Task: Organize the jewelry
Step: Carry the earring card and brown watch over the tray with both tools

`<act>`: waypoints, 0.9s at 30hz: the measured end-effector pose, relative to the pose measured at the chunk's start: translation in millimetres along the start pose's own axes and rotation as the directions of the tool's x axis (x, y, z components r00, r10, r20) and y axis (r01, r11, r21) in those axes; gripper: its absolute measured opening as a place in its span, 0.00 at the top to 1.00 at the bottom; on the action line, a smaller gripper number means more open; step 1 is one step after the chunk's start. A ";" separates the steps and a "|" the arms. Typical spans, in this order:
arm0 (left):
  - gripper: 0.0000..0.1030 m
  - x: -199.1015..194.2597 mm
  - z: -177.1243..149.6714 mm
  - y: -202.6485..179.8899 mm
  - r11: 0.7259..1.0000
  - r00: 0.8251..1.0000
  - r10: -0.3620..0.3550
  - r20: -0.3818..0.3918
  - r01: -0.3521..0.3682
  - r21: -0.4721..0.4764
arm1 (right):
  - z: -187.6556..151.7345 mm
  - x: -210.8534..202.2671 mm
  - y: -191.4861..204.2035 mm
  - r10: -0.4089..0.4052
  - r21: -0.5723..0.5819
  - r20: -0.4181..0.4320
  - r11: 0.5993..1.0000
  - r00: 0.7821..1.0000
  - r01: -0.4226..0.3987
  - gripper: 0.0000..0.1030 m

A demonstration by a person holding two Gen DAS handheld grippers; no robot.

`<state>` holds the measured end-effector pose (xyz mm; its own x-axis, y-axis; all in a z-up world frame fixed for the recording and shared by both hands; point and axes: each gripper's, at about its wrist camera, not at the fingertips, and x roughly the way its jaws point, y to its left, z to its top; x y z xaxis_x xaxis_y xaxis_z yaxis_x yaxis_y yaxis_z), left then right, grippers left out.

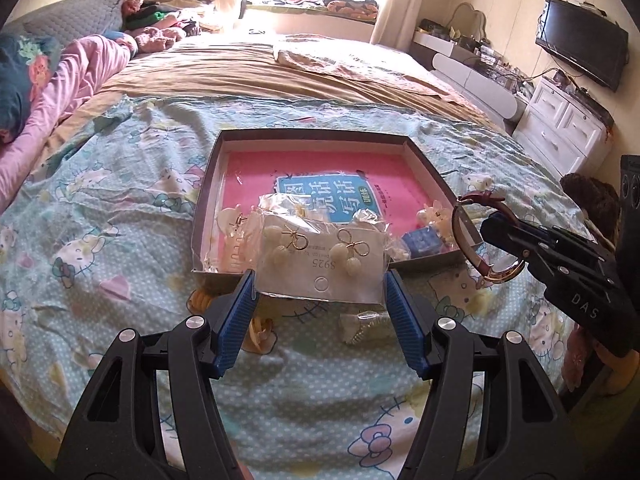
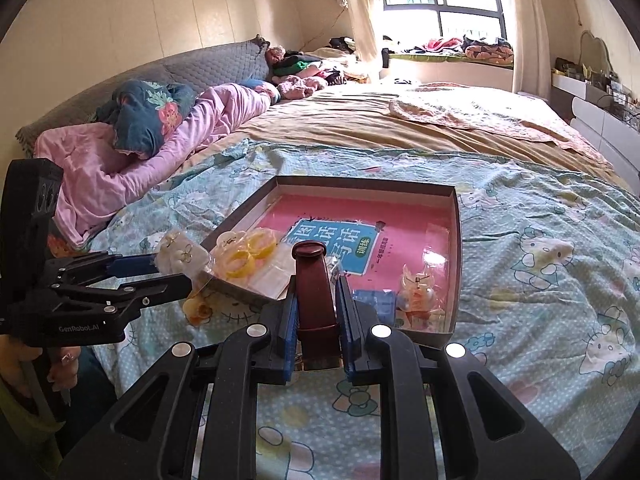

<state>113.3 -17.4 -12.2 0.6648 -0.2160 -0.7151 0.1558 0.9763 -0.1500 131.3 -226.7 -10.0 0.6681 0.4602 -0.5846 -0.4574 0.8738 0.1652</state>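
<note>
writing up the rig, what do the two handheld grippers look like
Both are black plastic scissor-linkage frames with silver rivets and ribbed blue finger pads. The left gripper carries white "GenRobot.AI" lettering on its body; the right gripper shows "DAS". No cables visible.

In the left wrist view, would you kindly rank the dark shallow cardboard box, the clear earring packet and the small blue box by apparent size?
1. Dark shallow cardboard box.
2. Clear earring packet held in the left gripper; it sits nearer the camera, which inflates its look.
3. Small blue box.
</note>
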 end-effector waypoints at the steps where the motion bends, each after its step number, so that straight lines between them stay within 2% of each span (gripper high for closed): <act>1: 0.46 1.9 2.4 -2.0 1.000 1.000 0.000 0.000 0.000 0.007 | 2.7 0.3 -2.0 -0.002 0.007 0.005 1.000 1.000 0.002 0.84; 11: 0.46 19.7 19.9 -13.5 0.999 1.000 -0.006 -0.009 0.007 0.035 | 23.3 6.2 -18.6 -0.031 0.017 0.047 0.999 0.998 0.031 0.84; 27: 0.46 61.2 31.5 -16.5 1.000 0.998 -0.013 -0.060 0.014 0.027 | 38.5 35.3 -41.6 -0.071 0.048 0.042 0.996 0.997 0.069 0.84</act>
<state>174.4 -47.1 -31.9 0.6176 -0.2273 -0.7529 0.1848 0.9725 -0.1421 196.5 -240.7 -6.9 0.7232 0.4030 -0.5608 -0.3812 0.9101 0.1624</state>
